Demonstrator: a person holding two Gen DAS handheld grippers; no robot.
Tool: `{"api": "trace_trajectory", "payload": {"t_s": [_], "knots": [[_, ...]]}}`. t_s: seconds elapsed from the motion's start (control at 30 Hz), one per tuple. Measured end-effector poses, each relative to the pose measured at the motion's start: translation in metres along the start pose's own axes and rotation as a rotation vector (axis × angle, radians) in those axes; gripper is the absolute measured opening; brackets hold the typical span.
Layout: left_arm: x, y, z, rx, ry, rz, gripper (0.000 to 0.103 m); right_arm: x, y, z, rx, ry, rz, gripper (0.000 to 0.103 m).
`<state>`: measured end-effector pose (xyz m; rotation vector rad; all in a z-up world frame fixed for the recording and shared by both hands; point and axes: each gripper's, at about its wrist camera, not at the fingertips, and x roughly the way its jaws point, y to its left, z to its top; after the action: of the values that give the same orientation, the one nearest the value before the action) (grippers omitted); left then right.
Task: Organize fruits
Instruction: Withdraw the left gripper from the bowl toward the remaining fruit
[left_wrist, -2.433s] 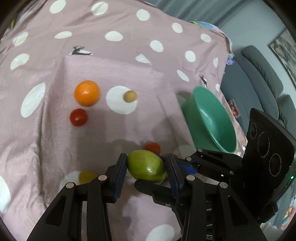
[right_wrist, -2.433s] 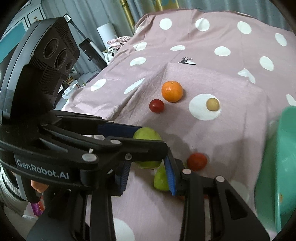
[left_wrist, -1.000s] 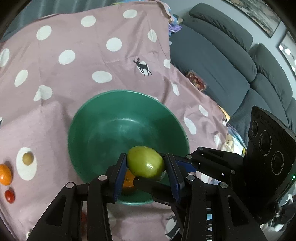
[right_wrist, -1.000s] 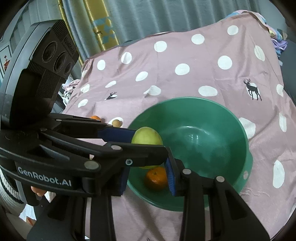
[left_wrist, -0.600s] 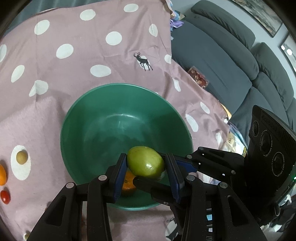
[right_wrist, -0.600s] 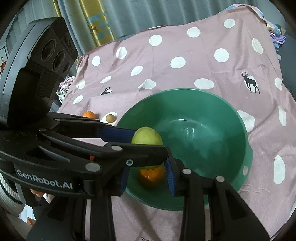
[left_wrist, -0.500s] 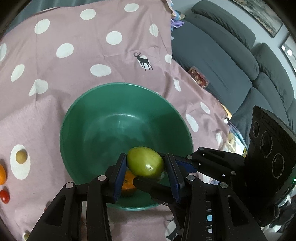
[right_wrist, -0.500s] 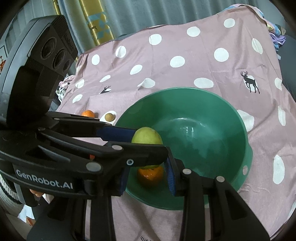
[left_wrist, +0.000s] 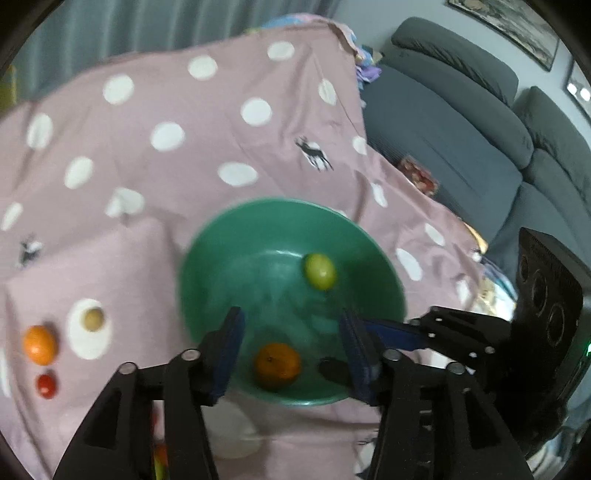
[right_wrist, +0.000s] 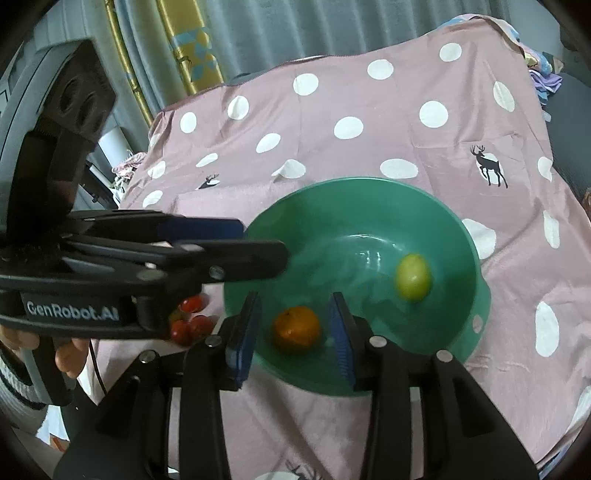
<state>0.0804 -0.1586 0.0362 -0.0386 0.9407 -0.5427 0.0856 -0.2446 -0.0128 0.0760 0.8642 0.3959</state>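
Release confirmed: green fruit (left_wrist: 320, 271) lies free on the far inner slope of the green bowl (left_wrist: 207, 258), ahead of and slightly right of the left gripper (left_wrist: 291, 347), whose jaws have just been opening and now stand apart with nothing between the pads. Left gripper hangs over the bowl's near rim, angled downward, presumably so the fruit drops inside, not onto the cloth. Orange (left_wrist: 277, 365) rests on the bowl floor, directly below the gap between the left fingers, untouched. Right gripper (right_wrist: 293, 332) sits beside the left one, also over the near rim; its jaws are parted and empty, having just opened a little, with the same orange showing between them further down. Remaining fruit still outside the bowl, to the left of the left gripper on the spotted cloth (left_wrist: 184, 147): second orange (left_wrist: 38, 344), small tan fruit (left_wrist: 92, 319), red tomato (left_wrist: 47, 384). Judgement: two pieces sorted, several to go; either gripper is free for the next pick.
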Motion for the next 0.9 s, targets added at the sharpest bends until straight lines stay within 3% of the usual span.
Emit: {"api": "trace_trajectory", "payload": {"t_s": [0.2,0.23,0.3,0.57,0.9], "knots": [[-0.03,0.006,-0.016,0.026,-0.071,0.116,0.055,-0.011,0.014,-0.005,-0.001,-0.012,0.02,0.045],[-0.033,0.008,-0.018,0.023,-0.076,0.125,0.058,-0.012,0.017,-0.006,-0.003,-0.013,0.024,0.046],[-0.042,0.013,-0.024,0.013,-0.094,0.144,0.075,-0.014,0.024,-0.007,-0.011,-0.014,0.033,0.047],[-0.066,0.026,-0.041,-0.016,-0.128,0.219,0.075,-0.015,0.05,-0.006,-0.049,-0.01,0.068,0.049],[-0.086,0.039,-0.054,-0.049,-0.152,0.253,0.081,-0.015,0.077,-0.003,-0.09,-0.002,0.087,0.052]]}}
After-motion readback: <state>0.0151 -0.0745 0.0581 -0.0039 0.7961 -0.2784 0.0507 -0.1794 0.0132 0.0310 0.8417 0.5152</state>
